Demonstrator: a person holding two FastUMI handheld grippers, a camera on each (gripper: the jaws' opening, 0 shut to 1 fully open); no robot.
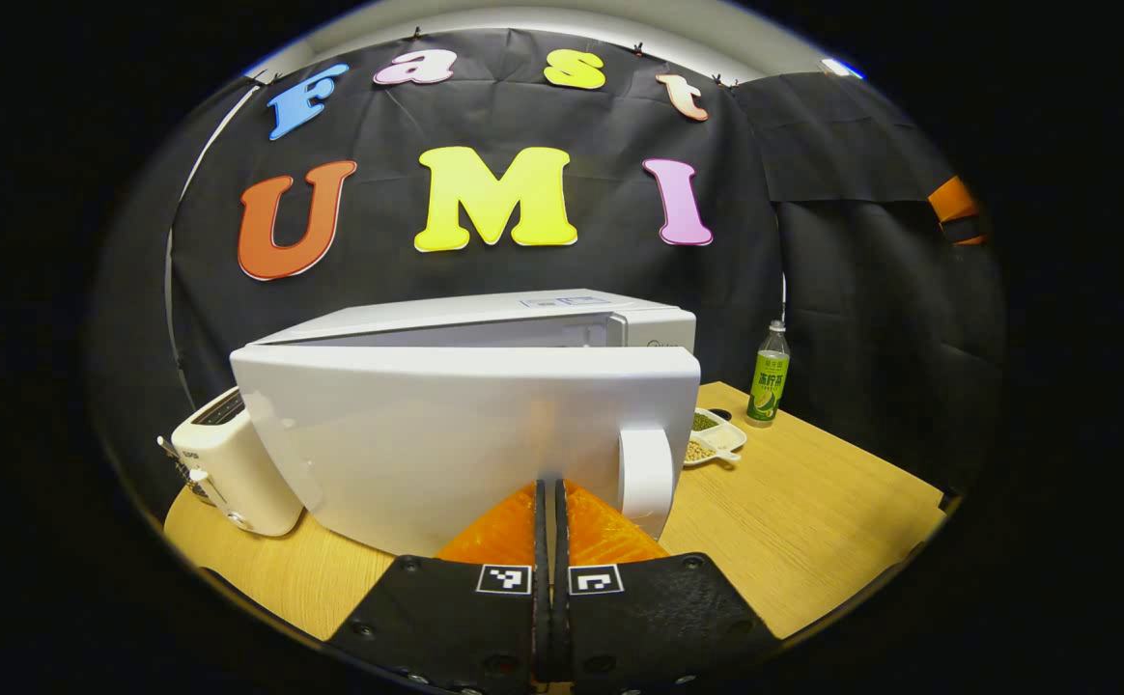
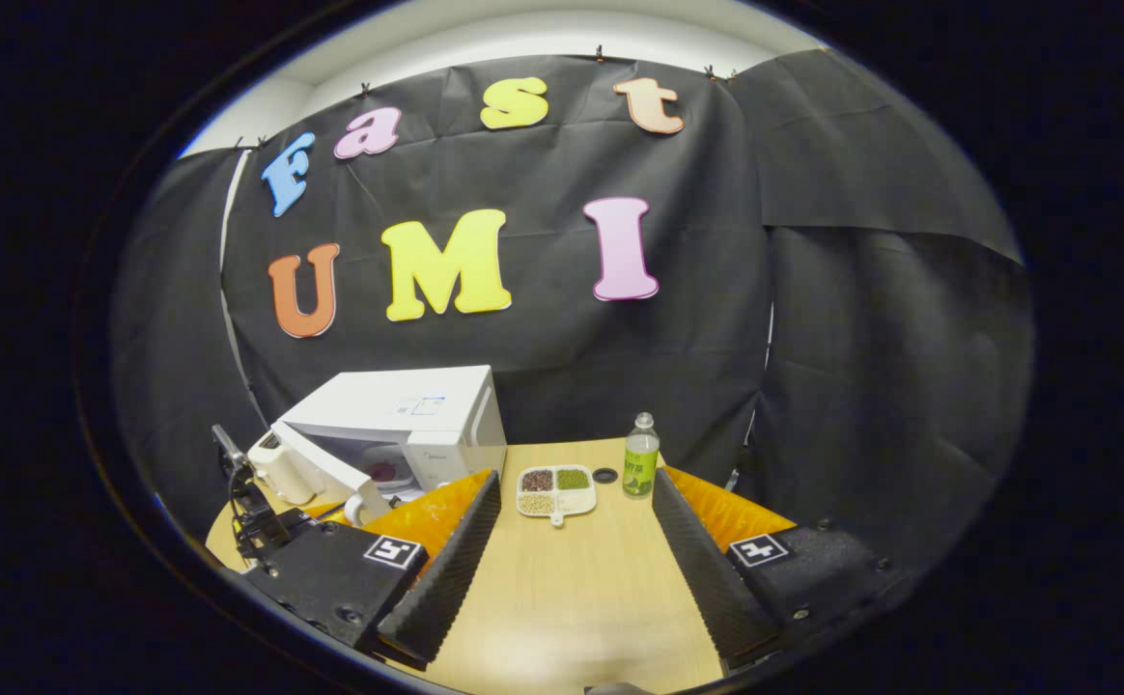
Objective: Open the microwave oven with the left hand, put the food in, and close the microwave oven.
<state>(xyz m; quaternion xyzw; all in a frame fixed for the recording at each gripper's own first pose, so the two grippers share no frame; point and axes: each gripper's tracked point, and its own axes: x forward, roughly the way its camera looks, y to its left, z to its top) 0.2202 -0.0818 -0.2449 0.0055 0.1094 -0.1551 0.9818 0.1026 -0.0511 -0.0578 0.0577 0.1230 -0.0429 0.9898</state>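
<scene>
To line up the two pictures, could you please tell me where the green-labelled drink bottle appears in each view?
Left gripper view: the green-labelled drink bottle stands at the right, on the wooden table's far edge, right of the white microwave oven.
Right gripper view: the bottle stands just right of centre, beyond the open tool.
Shared landmark: the white divided dish of beans, left of the bottle.
</scene>
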